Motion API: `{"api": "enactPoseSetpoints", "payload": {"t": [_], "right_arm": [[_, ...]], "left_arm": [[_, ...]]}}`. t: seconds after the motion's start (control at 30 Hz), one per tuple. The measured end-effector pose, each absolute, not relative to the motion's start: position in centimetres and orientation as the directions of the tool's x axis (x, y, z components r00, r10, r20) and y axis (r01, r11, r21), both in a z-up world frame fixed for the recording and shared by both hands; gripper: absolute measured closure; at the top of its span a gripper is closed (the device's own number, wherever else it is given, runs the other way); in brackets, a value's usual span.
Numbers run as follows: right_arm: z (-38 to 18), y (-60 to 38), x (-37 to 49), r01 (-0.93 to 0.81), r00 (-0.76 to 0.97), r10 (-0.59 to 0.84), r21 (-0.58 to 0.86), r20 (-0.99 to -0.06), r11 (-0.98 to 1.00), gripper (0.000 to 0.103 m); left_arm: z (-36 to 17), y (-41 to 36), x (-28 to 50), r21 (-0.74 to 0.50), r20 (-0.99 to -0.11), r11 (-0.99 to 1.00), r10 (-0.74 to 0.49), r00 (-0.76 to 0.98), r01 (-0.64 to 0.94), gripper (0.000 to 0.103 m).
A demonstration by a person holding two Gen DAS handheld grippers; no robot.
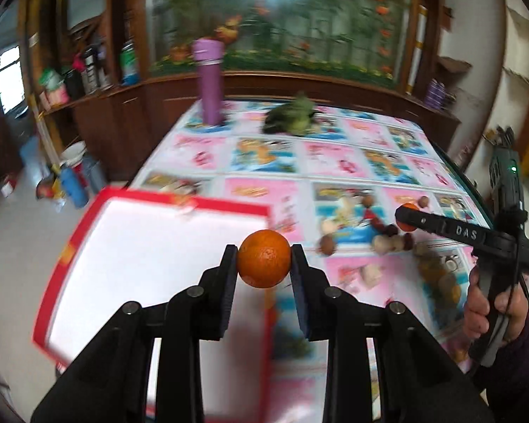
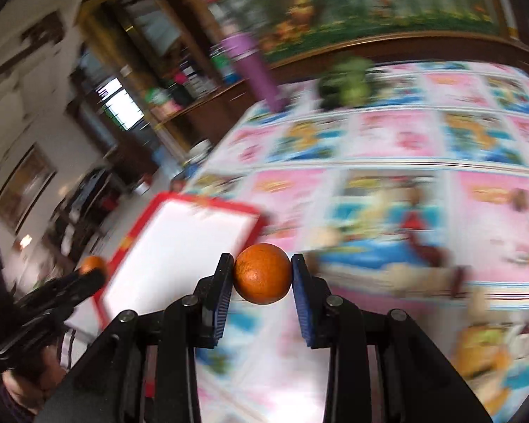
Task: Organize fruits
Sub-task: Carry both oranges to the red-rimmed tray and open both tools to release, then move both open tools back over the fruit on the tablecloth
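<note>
We see the left gripper (image 1: 263, 264) clenched on an orange (image 1: 263, 263) over the red-rimmed tray's (image 1: 70, 243) right edge; the right gripper (image 2: 262, 274) grasps a second orange (image 2: 262, 273) above the patterned tablecloth (image 2: 388, 148)

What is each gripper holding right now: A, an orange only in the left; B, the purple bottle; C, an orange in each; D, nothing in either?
C: the left gripper clamps one orange, and the right gripper clamps another orange.
</note>
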State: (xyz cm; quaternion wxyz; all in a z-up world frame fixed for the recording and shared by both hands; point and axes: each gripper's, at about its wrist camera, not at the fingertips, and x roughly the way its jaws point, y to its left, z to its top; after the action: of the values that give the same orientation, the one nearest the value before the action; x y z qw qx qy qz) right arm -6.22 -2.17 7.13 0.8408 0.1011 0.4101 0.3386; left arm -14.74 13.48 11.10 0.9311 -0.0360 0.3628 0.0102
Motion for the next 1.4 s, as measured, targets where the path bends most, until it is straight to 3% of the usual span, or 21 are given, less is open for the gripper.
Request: {"api": "enactPoseSetpoints", "payload": {"t": [0.4, 0.83, 0.9, 0.97, 1.0, 1.17, 1.4], "right_arm": [[4.7, 12.7, -6.4, -0.604, 0.299, 0.616, 0.356, -0.728, 0.713, 0.071], [2.8, 16.7, -7.4, -0.617, 0.261, 0.515, 0.269, -0.817, 0.740, 0.070], [2.8, 16.5, -7.6, -0.618, 0.246, 0.511, 0.273, -0.823, 0.737, 0.066], [3.0, 16.2, -7.6, -0.611, 0.248, 0.508, 0.274, -0.825, 0.743, 0.048], [3.2, 15.8, -7.7, -0.604, 0.258, 0.512, 0.277, -0.819, 0.747, 0.046], [5.3, 12.5, -8.0, -0.600, 0.296, 0.567, 0.312, -0.768, 0.736, 0.044], [8.7, 4.3, -9.7, -0.577, 0.423, 0.581, 0.288, -0.695, 0.765, 0.042]], "left_arm": [[7.4, 23.3, -17.6, -0.098, -0.708, 0.954, 0.134, 0.693, -0.285, 0.071], [3.8, 27.1, -16.7, -0.051, -0.788, 0.916, 0.209, 0.579, -0.399, 0.071], [3.5, 27.1, -16.7, -0.045, -0.794, 0.912, 0.214, 0.569, -0.407, 0.070], [3.1, 27.1, -16.6, -0.019, -0.806, 0.911, 0.230, 0.546, -0.412, 0.070], [2.9, 27.1, -16.5, -0.009, -0.814, 0.911, 0.233, 0.533, -0.412, 0.069], [3.3, 26.6, -16.8, 0.006, -0.812, 0.905, 0.253, 0.527, -0.425, 0.039], [6.9, 23.7, -18.1, 0.033, -0.732, 0.912, 0.300, 0.611, -0.408, 0.025]]}}
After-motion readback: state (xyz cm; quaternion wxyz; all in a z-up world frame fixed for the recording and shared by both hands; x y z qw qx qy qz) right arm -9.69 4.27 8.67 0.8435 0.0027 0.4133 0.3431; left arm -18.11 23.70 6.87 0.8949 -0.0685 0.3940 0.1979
